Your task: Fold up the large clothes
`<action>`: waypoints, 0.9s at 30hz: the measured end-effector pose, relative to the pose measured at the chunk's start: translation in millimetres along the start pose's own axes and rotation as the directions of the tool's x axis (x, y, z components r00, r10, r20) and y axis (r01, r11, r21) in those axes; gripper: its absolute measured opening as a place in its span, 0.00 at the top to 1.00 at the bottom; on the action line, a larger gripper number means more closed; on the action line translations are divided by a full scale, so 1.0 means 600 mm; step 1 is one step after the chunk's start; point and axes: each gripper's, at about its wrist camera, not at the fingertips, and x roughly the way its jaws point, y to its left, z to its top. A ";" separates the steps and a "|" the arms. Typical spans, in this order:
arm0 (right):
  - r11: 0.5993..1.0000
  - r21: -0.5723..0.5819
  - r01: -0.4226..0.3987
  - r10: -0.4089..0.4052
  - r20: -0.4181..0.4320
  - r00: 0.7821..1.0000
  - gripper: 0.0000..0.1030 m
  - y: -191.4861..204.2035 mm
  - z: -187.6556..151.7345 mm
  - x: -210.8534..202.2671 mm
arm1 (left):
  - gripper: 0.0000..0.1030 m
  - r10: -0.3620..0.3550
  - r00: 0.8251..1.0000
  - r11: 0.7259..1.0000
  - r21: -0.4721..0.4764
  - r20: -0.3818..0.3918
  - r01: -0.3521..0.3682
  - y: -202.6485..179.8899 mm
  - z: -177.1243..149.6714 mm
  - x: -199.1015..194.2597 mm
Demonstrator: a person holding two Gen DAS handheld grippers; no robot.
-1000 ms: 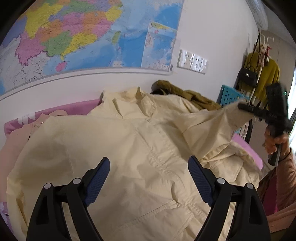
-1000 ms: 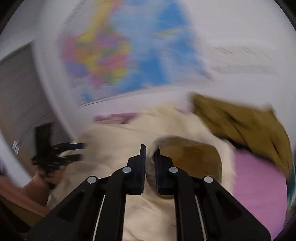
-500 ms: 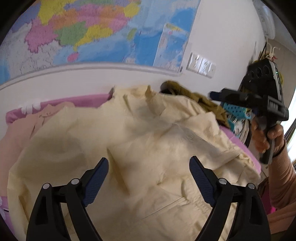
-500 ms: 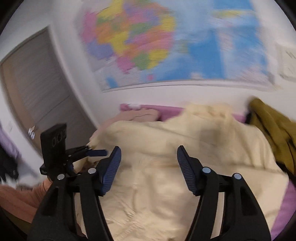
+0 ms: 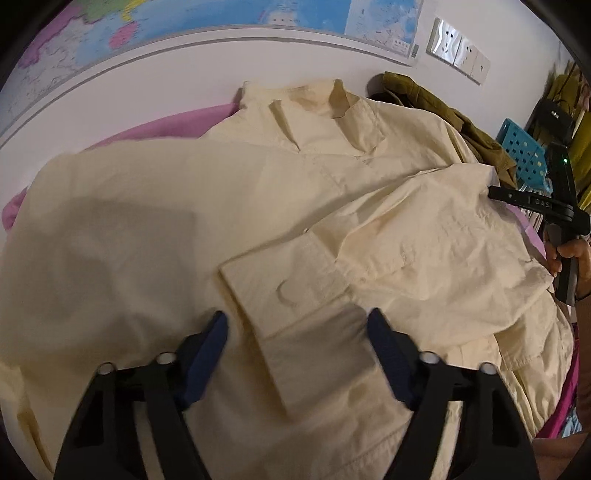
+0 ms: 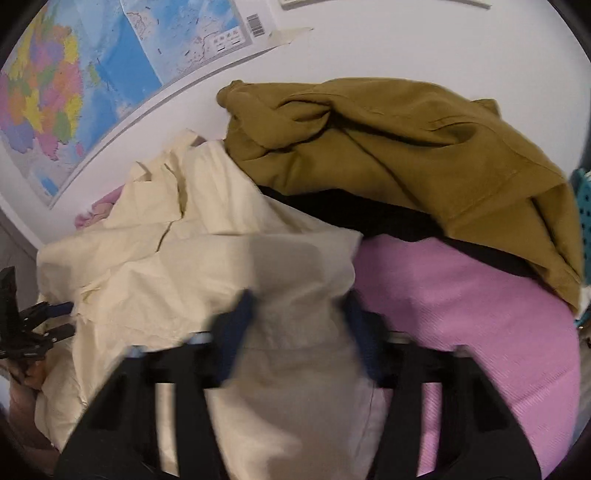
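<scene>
My left gripper (image 5: 295, 332) hangs low in its frame over the cream jacket (image 5: 184, 229), which fills the middle of the view on the pink cover (image 6: 461, 314). Its jaws have just been closing and straddle the folded sleeve cuff (image 5: 280, 295) without pressing it. My right gripper (image 6: 299, 321), blurred, has also been narrowing, fabric edge between its parted jaws. An olive garment (image 6: 406, 140) lies upper right.

Map (image 5: 221, 14) upper left on wall; sockets (image 5: 458, 50) upper right; olive garment (image 6: 406, 147) upper right; blue crate (image 5: 522, 153) right edge.
</scene>
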 end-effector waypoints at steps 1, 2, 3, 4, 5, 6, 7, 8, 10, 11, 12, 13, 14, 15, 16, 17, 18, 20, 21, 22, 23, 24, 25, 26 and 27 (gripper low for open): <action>1.000 -0.008 0.019 -0.019 0.025 1.000 0.72 0.002 0.004 -0.006 | 0.39 0.010 1.000 1.000 0.003 -0.005 -0.010 -0.001 0.005 0.005; 0.999 -0.010 0.034 -0.034 0.047 0.998 0.74 0.002 0.008 -0.010 | 0.41 0.028 1.000 1.000 0.001 -0.010 -0.028 -0.001 0.009 0.010; 0.998 -0.008 0.062 -0.061 0.068 0.996 0.74 -0.002 0.011 -0.010 | 0.41 0.037 0.999 0.999 0.000 -0.014 -0.037 -0.003 0.009 0.012; 0.996 -0.006 0.086 -0.085 0.062 0.994 0.74 -0.006 0.013 -0.003 | 0.41 0.046 0.999 0.999 -0.001 -0.020 -0.047 -0.003 0.010 0.017; 0.995 0.002 0.097 -0.097 0.050 0.994 0.69 -0.002 0.009 0.002 | 0.41 0.056 0.998 0.998 -0.003 -0.024 -0.057 -0.003 0.011 0.020; 0.992 0.009 0.128 -0.128 0.031 0.991 0.62 -0.005 0.006 0.010 | 0.41 0.065 0.998 0.998 -0.002 -0.022 -0.065 -0.004 0.010 0.018; 0.988 0.003 0.152 -0.152 0.030 0.988 0.61 0.000 0.002 0.007 | 0.40 0.084 0.996 0.996 0.003 -0.003 -0.084 -0.006 0.007 0.008; 0.984 0.001 0.177 -0.177 0.040 0.983 0.56 0.006 0.001 0.002 | 0.38 0.099 0.995 0.995 0.006 0.017 -0.099 -0.006 0.003 -0.004; 0.977 -0.016 0.213 -0.210 0.095 0.973 0.52 0.032 -0.003 -0.027 | 0.34 0.116 0.991 0.993 0.016 0.071 -0.117 -0.005 -0.008 -0.040; 0.978 -0.037 0.206 -0.200 0.126 0.972 0.52 0.044 -0.006 -0.040 | 0.32 0.115 0.987 0.993 0.020 0.114 -0.118 -0.003 -0.018 -0.068; 0.978 -0.080 0.193 -0.176 0.176 0.968 0.51 0.073 -0.011 -0.063 | 0.27 0.115 0.980 0.993 0.014 0.164 -0.119 0.002 -0.032 -0.103; 0.979 -0.106 0.172 -0.150 0.194 0.970 0.48 0.091 -0.016 -0.074 | 0.26 0.121 0.974 0.992 0.005 0.193 -0.124 0.009 -0.041 -0.126; 0.982 -0.142 0.127 -0.096 0.202 0.975 0.46 0.114 -0.022 -0.085 | 0.26 0.134 0.965 0.991 -0.008 0.223 -0.136 0.018 -0.054 -0.151; 0.980 -0.184 0.071 -0.034 0.197 0.980 0.45 0.136 -0.030 -0.090 | 0.25 0.150 0.959 0.989 -0.021 0.241 -0.149 0.025 -0.063 -0.167; 0.971 -0.238 0.008 0.036 0.177 0.983 0.45 0.169 -0.039 -0.089 | 0.25 0.180 0.949 0.984 -0.045 0.258 -0.174 0.038 -0.078 -0.189; 0.959 -0.280 -0.037 0.083 0.152 0.985 0.44 0.197 -0.048 -0.083 | 0.24 0.210 0.940 0.978 -0.067 0.268 -0.200 0.051 -0.093 -0.205; 0.941 -0.326 -0.089 0.131 0.109 0.985 0.44 0.225 -0.058 -0.072 | 0.24 0.239 0.932 0.971 -0.082 0.271 -0.225 0.058 -0.103 -0.214; 0.910 -0.379 -0.165 0.195 0.041 0.980 0.44 0.277 -0.074 -0.038 | 0.24 0.315 0.913 0.948 -0.127 0.260 -0.292 0.084 -0.130 -0.232; 0.895 -0.403 -0.191 0.209 0.000 0.978 0.44 0.300 -0.084 -0.016 | 0.24 0.325 0.911 0.944 -0.144 0.254 -0.296 0.091 -0.140 -0.239; 0.885 -0.416 -0.210 0.212 -0.042 0.976 0.42 0.316 -0.089 0.003 | 0.24 0.334 0.911 0.940 -0.164 0.242 -0.301 0.100 -0.154 -0.244; 0.879 -0.420 -0.225 0.202 -0.099 0.974 0.41 0.331 -0.098 0.030 | 0.24 0.342 0.910 0.936 -0.170 0.233 -0.308 0.105 -0.164 -0.245; 0.881 -0.417 -0.223 0.178 -0.145 0.973 0.41 0.344 -0.105 0.054 | 0.24 0.365 0.906 0.927 -0.174 0.216 -0.332 0.111 -0.178 -0.246; 0.882 -0.418 -0.218 0.160 -0.169 0.972 0.41 0.352 -0.113 0.066 | 0.24 0.377 0.903 0.922 -0.172 0.206 -0.346 0.114 -0.187 -0.246; 0.881 -0.421 -0.217 0.155 -0.177 0.972 0.41 0.359 -0.118 0.069 | 0.24 0.395 0.898 0.915 -0.169 0.192 -0.366 0.119 -0.196 -0.245; 0.878 -0.420 -0.227 0.169 -0.171 0.971 0.41 0.360 -0.124 0.062 | 0.24 0.408 0.895 0.909 -0.169 0.179 -0.380 0.122 -0.206 -0.248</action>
